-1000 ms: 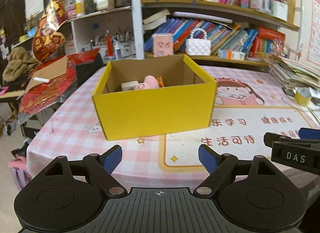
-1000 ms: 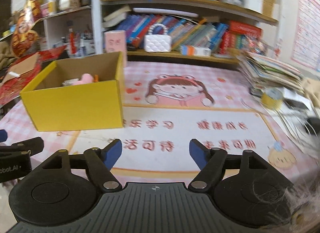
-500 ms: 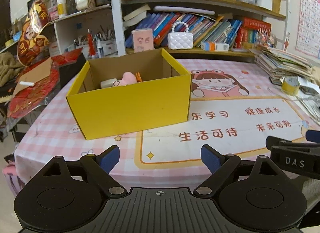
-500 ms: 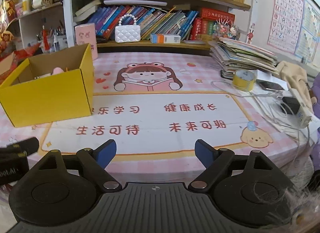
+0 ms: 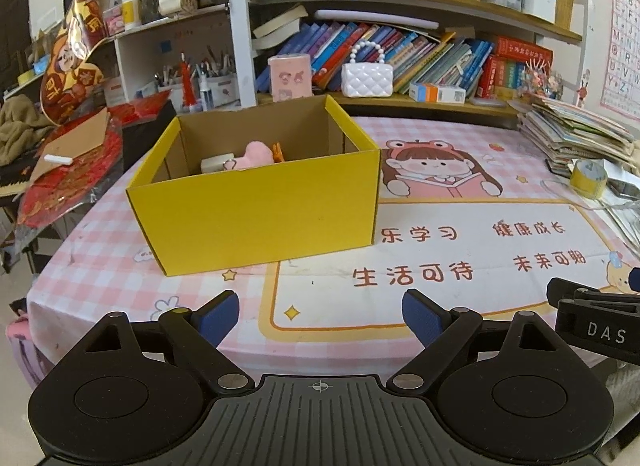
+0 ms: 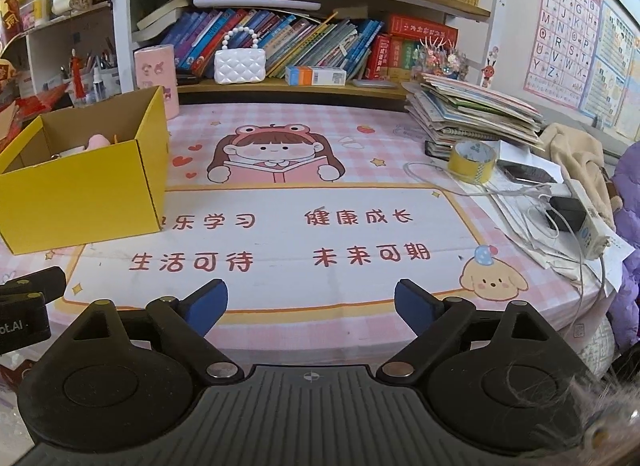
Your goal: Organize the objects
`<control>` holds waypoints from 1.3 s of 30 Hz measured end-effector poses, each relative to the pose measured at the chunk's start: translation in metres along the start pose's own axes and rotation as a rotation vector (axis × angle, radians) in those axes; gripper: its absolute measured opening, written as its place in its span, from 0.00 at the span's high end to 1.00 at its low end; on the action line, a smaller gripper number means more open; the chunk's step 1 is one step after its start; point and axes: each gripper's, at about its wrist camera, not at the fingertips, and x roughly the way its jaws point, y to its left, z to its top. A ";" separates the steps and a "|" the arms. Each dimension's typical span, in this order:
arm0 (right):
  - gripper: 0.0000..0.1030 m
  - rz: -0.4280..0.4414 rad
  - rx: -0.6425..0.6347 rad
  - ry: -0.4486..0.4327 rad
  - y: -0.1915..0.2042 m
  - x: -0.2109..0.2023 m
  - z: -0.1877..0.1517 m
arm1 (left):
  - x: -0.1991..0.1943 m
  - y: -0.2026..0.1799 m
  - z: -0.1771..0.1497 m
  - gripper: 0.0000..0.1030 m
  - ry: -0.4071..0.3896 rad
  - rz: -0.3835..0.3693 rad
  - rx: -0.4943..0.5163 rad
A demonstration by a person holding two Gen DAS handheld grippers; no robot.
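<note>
A yellow cardboard box (image 5: 256, 213) stands open on the pink cartoon tablecloth (image 5: 460, 250). Inside it lie a pink plush toy (image 5: 256, 153), a white item (image 5: 216, 163) and something orange (image 5: 277, 151). My left gripper (image 5: 320, 306) hovers open over the table's near edge, short of the box, with nothing between its blue pads. My right gripper (image 6: 312, 296) hangs over the near edge to the right of the box (image 6: 80, 197). Its jaws are opening and they hold nothing. Each view catches part of the other gripper at its side.
A yellow tape roll (image 6: 472, 161), a stack of books (image 6: 472, 113) and a power strip with cables (image 6: 580, 217) crowd the table's right side. Behind stand bookshelves with a white handbag (image 6: 239, 65) and a pink container (image 6: 156, 73). Red packaging (image 5: 68, 169) lies left of the table.
The right gripper's jaws have spread wider and its view has swung right, so the box sits further left in it. The left view has drawn back slightly from the box.
</note>
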 end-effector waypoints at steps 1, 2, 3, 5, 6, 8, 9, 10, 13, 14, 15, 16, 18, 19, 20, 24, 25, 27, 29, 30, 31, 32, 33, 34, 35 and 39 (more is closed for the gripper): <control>0.13 0.001 0.000 0.000 0.000 0.000 0.000 | 0.000 -0.001 0.000 0.12 -0.002 0.000 0.002; 0.13 0.001 0.000 -0.001 0.000 0.000 0.000 | 0.000 -0.003 0.000 0.12 -0.004 0.000 0.004; 0.13 -0.003 0.000 -0.001 0.001 0.000 0.000 | 0.000 -0.004 0.000 0.12 -0.007 -0.001 0.006; 0.13 -0.006 -0.001 0.001 0.000 0.000 0.000 | 0.000 -0.007 0.001 0.12 -0.010 -0.003 0.015; 0.13 -0.008 -0.001 0.001 -0.001 0.000 0.000 | 0.000 -0.009 0.001 0.12 -0.011 -0.002 0.020; 0.13 -0.010 0.001 0.001 -0.002 0.000 0.000 | 0.000 -0.012 0.001 0.12 -0.012 -0.003 0.030; 0.13 -0.012 0.002 0.002 -0.002 0.001 0.000 | -0.001 -0.013 0.001 0.11 -0.012 -0.004 0.034; 0.13 -0.012 0.004 0.003 -0.003 0.001 0.000 | -0.001 -0.014 0.001 0.10 -0.013 -0.004 0.036; 0.12 -0.011 0.006 0.004 -0.004 0.001 0.000 | -0.001 -0.015 0.001 0.07 -0.015 0.000 0.040; 0.11 -0.011 0.006 0.004 -0.004 0.001 0.000 | -0.001 -0.015 0.001 0.06 -0.016 0.001 0.041; 0.10 -0.011 0.006 0.004 -0.004 0.001 0.000 | -0.001 -0.016 0.001 0.06 -0.015 0.001 0.040; 0.10 -0.010 0.007 0.004 -0.004 0.001 0.000 | -0.001 -0.015 0.001 0.06 -0.013 0.001 0.040; 0.07 -0.011 0.006 0.004 -0.004 0.001 0.000 | -0.001 -0.016 0.001 0.05 -0.008 0.007 0.042; 0.07 -0.013 0.006 0.004 -0.004 0.001 0.000 | -0.001 -0.016 0.001 0.05 -0.007 0.010 0.042; 0.07 -0.014 0.006 0.003 -0.004 0.001 0.000 | -0.002 -0.015 0.001 0.05 -0.005 0.014 0.042; 0.01 -0.011 0.006 0.001 -0.004 -0.001 -0.001 | -0.003 -0.015 0.000 0.04 0.000 0.031 0.042; 0.01 -0.008 0.005 0.000 -0.004 -0.001 -0.001 | -0.003 -0.015 0.000 0.04 0.002 0.033 0.041; 0.01 -0.005 0.002 0.000 -0.004 -0.003 -0.001 | -0.003 -0.014 -0.001 0.04 0.008 0.035 0.039; 0.01 -0.006 0.000 -0.002 -0.003 -0.004 -0.002 | -0.003 -0.014 -0.002 0.04 0.014 0.038 0.037; 0.01 -0.006 -0.002 -0.003 -0.003 -0.005 -0.002 | -0.003 -0.014 -0.002 0.04 0.015 0.039 0.037; 0.01 -0.007 -0.003 -0.003 -0.002 -0.005 -0.002 | -0.003 -0.014 -0.003 0.03 0.018 0.040 0.038; 0.01 -0.006 -0.002 -0.003 -0.002 -0.005 -0.002 | -0.003 -0.015 -0.003 0.02 0.021 0.045 0.040; 0.01 -0.004 -0.003 -0.003 -0.002 -0.006 -0.002 | -0.004 -0.015 -0.003 0.01 0.022 0.052 0.044; 0.01 -0.003 -0.004 -0.004 -0.002 -0.006 -0.003 | -0.004 -0.016 -0.003 0.01 0.021 0.058 0.046; 0.01 -0.002 -0.004 -0.005 -0.002 -0.007 -0.002 | -0.005 -0.016 -0.003 0.01 0.020 0.059 0.046; 0.01 -0.005 0.000 -0.010 -0.003 -0.008 -0.002 | -0.006 -0.015 -0.003 0.01 0.016 0.055 0.042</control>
